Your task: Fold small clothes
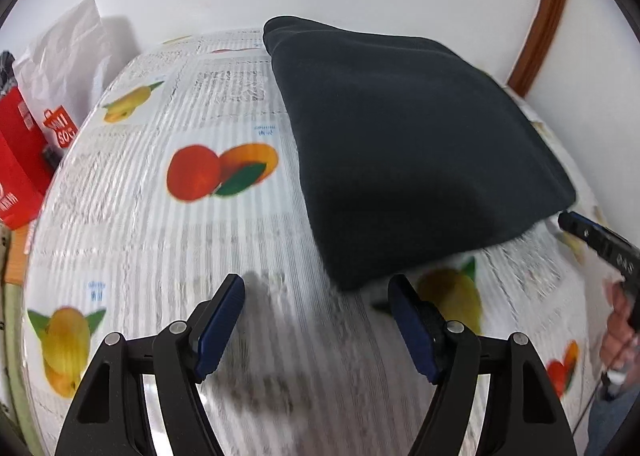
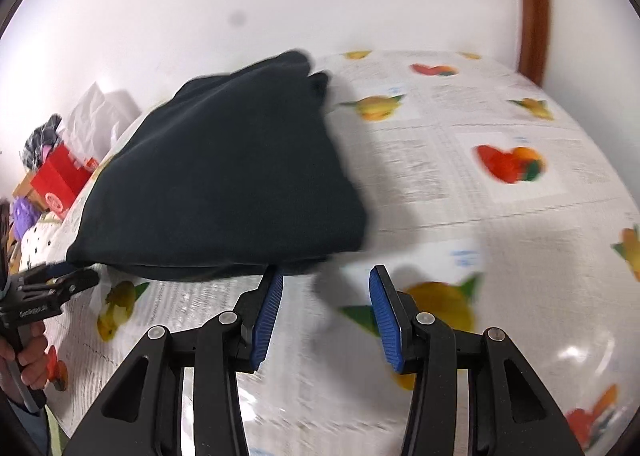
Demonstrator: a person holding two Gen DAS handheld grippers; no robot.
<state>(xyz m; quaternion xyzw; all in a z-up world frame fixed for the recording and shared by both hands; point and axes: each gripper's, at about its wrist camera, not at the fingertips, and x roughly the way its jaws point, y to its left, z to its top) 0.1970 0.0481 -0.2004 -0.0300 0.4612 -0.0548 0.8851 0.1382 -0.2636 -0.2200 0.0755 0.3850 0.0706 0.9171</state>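
Risk, unfolding: folded cloth may spring open at its near edge if a finger catches the top layer alone; the layers look loosely stacked there.
Risk, dragging: cover under the cloth looks slick and glossy; a push from one side may slide the whole bundle instead of creasing it.
Risk, uneven grip: both grippers sit at opposite near corners of the cloth; closing at different depths may skew the next fold.
Risk, blur: both views smeared, so exact gaps to the cloth hard to judge.
Left gripper: wide, nothing between the pads, just off the cloth's near left corner, not touching it.
Right gripper: apart at a middling width, holding nothing, its left fingertip just at the cloth's near edge; contact uncertain.
Cloth, look: dark navy or black, soft and matte like fleece, folded to a thick rough rectangle with rounded corners, a lumpy bunch at the far end.
Cloth, place: flat on the cover, ahead of both grippers, far end near the wall.
Clutter: red box and white bag, well left of the cloth, clear of it.
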